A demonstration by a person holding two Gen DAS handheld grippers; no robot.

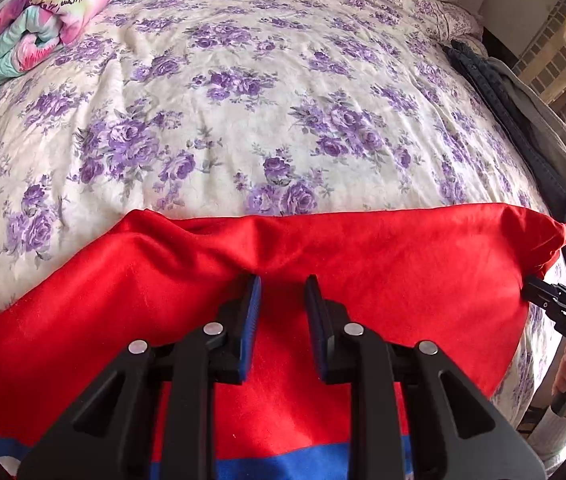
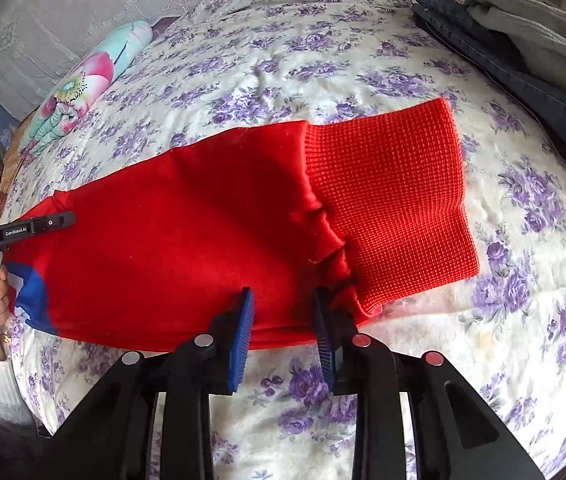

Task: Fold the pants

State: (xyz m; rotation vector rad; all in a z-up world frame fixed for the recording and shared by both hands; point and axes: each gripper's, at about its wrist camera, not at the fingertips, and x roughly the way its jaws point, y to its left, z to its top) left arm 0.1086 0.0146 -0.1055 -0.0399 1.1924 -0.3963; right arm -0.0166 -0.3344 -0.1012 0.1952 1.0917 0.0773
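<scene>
Only one marking reads clearly — "GenRobot.AI" in small white letters on the black body of the left tool [image 2: 19,232], seen from the right wrist view at the left edge of the frame. In the left wrist view the right tool [image 1: 559,308] carries pale letters on its black side — they look like "DAS" turned sideways, but they are too small and skewed to read with confidence.

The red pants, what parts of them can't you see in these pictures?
- Waist end of the red pants: left wrist view, cut off by the bottom edge and hidden behind the left gripper.
- Near edge by the ribbed cuff: right wrist view, behind the right gripper.
- Blue patch: partly outside the picture.
</scene>
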